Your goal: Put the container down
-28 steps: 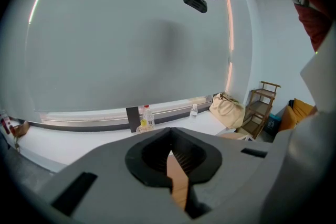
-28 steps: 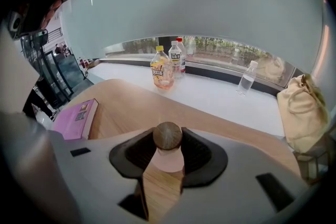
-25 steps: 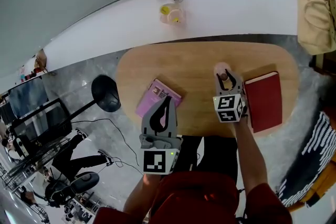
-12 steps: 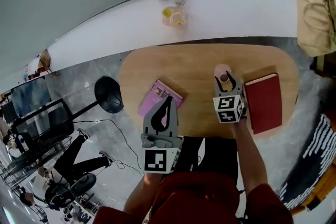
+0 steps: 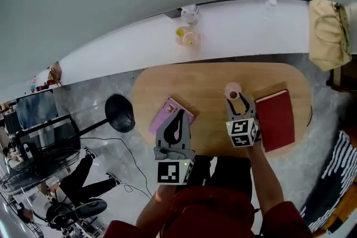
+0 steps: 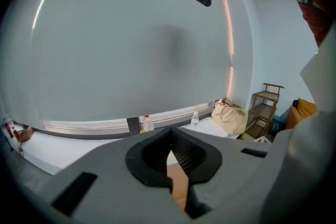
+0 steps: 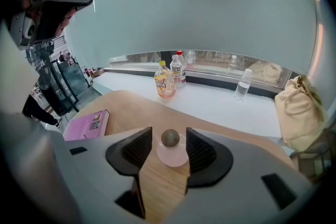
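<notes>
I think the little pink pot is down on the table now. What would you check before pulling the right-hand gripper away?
1. Pink container stands on the table, well in from the edge: ok.
2. Container upright, dark knob on top: ok.
3. Right gripper jaws opening, container between them, pads not pressing on it, though the gaps are slim: ok.
4. Red book lies beside the right gripper, not behind it, so a straight pull back looks free: ok.
5. Left gripper shut, holding nothing, above the pink book: ok.
6. Lid seated firmly: cannot tell.
</notes>
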{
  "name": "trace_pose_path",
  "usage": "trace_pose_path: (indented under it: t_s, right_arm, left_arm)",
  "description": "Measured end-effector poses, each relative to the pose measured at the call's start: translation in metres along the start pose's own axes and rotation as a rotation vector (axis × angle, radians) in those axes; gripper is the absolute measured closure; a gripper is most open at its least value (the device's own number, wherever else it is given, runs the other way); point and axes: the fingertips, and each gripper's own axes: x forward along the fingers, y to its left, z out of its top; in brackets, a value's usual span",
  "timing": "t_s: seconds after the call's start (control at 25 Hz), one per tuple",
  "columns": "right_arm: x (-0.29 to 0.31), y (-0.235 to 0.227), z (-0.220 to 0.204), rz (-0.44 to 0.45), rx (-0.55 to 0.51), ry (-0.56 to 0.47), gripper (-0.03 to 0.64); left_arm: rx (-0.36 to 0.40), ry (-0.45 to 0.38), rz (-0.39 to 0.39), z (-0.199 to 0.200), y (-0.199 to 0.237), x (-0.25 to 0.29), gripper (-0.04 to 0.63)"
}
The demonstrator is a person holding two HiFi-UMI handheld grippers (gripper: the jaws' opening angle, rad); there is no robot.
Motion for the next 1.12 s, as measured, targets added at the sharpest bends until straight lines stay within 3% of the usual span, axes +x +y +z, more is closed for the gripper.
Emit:
trace_pose_path:
  t_s: [0.48, 1.12]
  right_arm:
    - [-0.079, -0.009, 0.07, -0.075, 0.01, -0.147, 0.419]
    - [-0.212, 0.024, 0.194, -0.266, 0.035, -0.428, 0.419]
  left_arm:
    - [-0.025, -0.125, 0.024, 0.043, 0.017, -0.02, 0.589]
    - [0.015, -0.309, -0.044, 0.106, 0.067, -0.074, 0.589]
